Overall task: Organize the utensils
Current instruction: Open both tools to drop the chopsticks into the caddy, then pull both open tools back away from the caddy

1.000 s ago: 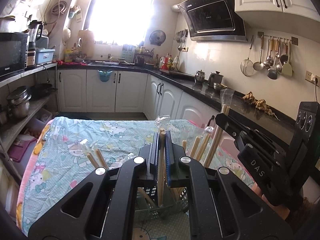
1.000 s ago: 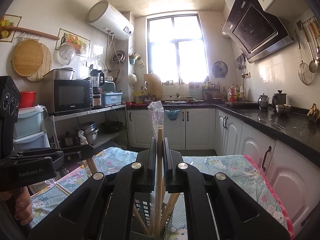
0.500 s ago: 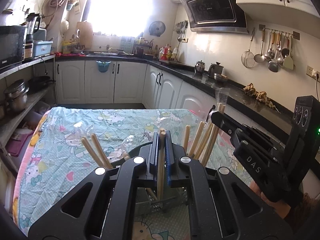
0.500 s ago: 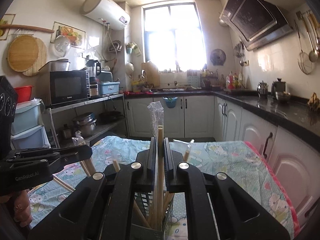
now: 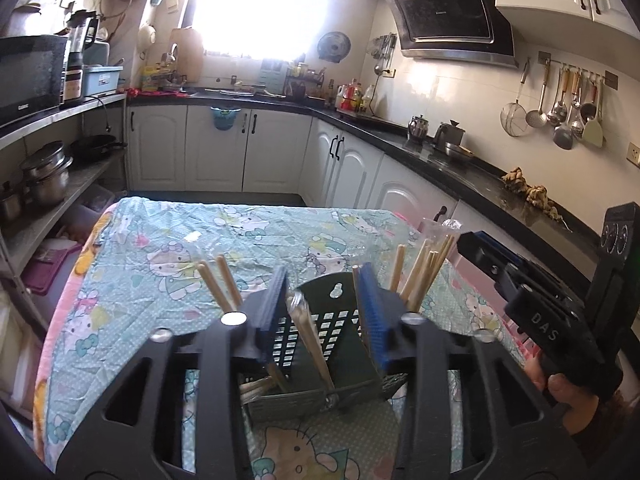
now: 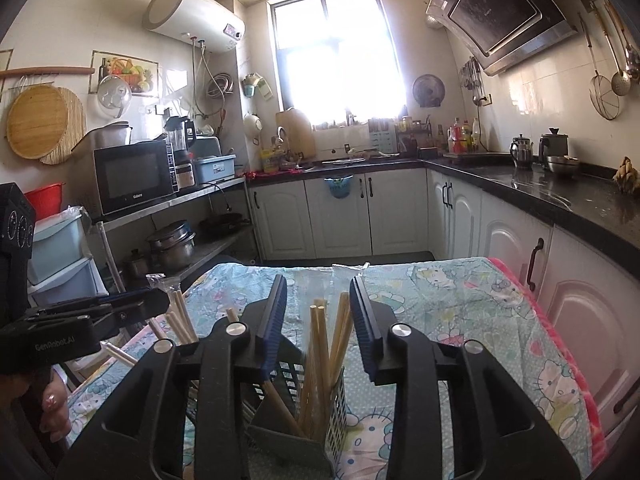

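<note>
A dark green slotted utensil caddy (image 5: 332, 320) (image 6: 336, 412) stands on the cartoon-print tablecloth (image 5: 160, 248). My left gripper (image 5: 322, 280) hovers right over it and its jaws are opening. A plastic-sleeved wooden chopstick (image 5: 306, 328) leans loose in the caddy between the jaws, touched by neither pad. My right gripper (image 6: 317, 284) is opening too, above a bundle of chopsticks (image 6: 320, 344) that stands free in a caddy compartment. More chopsticks (image 5: 424, 272) (image 6: 180, 320) stick out of the side compartments. Each gripper shows in the other's view, right gripper (image 5: 470, 242) and left gripper (image 6: 156, 300).
A person's hand (image 5: 568, 396) (image 6: 52, 404) holds each gripper. Clear plastic sleeves (image 5: 200, 240) lie on the cloth behind the caddy. White cabinets under a black counter (image 6: 560, 196) run along the right; shelves with pots (image 5: 44, 176) stand on the left.
Both grippers were shut on an upright chopstick; now both have opened and let go. The chopsticks have dropped lower into the caddy, and both views tilt slightly further down.
</note>
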{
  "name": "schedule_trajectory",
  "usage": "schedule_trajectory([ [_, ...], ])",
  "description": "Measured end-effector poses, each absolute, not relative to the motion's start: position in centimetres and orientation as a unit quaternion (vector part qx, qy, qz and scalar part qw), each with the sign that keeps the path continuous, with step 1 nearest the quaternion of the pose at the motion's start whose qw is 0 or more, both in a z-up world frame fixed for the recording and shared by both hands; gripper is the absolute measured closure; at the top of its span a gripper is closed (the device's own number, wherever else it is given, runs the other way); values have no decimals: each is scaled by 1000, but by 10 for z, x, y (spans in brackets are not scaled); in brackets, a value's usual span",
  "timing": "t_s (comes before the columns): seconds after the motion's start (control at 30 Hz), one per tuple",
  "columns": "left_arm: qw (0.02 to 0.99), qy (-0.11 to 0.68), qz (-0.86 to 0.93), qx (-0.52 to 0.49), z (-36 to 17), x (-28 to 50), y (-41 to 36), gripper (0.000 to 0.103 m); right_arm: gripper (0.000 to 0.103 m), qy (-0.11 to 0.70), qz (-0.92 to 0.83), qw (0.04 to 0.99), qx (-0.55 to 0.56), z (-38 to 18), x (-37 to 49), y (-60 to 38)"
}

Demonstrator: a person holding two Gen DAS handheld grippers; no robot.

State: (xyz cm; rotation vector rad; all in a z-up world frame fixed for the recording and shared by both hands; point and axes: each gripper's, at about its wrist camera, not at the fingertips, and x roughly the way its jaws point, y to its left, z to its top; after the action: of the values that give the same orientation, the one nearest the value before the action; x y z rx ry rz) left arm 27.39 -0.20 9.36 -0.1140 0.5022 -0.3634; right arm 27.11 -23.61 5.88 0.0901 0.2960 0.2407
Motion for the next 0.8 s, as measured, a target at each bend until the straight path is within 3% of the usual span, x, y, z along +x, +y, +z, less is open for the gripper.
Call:
schedule_trajectory([
  [0.37, 957, 244, -146, -58, 121, 257, 15, 12, 56, 159, 117, 980, 40, 72, 248, -243],
  [0.8, 956, 262, -119, -49, 124, 225, 20, 10, 30, 155, 122, 980, 40, 88, 209, -245],
])
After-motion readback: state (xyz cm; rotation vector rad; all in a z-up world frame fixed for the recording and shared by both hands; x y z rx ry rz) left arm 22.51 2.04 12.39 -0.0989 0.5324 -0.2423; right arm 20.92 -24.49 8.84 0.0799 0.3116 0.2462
